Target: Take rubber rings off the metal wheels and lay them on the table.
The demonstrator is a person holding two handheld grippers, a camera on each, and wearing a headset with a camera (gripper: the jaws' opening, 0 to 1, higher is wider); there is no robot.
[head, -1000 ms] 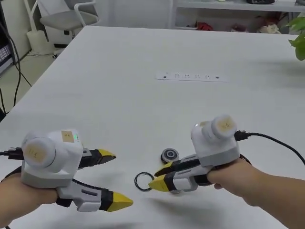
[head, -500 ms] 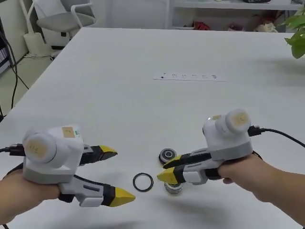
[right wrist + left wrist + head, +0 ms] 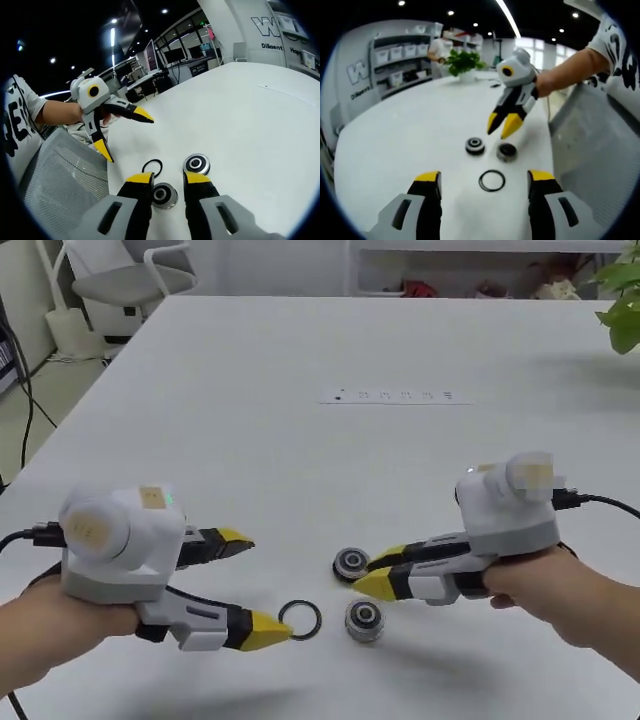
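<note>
Rubber ring now lies free on the counter. The right hand-held gripper has withdrawn, narrowly parted and empty (left hand-held gripper spread wide). The far wheel apparently remains ringed.

Wide bare tabletop ahead; power strip sits far back, mid-table.

Left gripper held low, jaws spread wide, right gripper opposite, jaws narrowly parted
</note>
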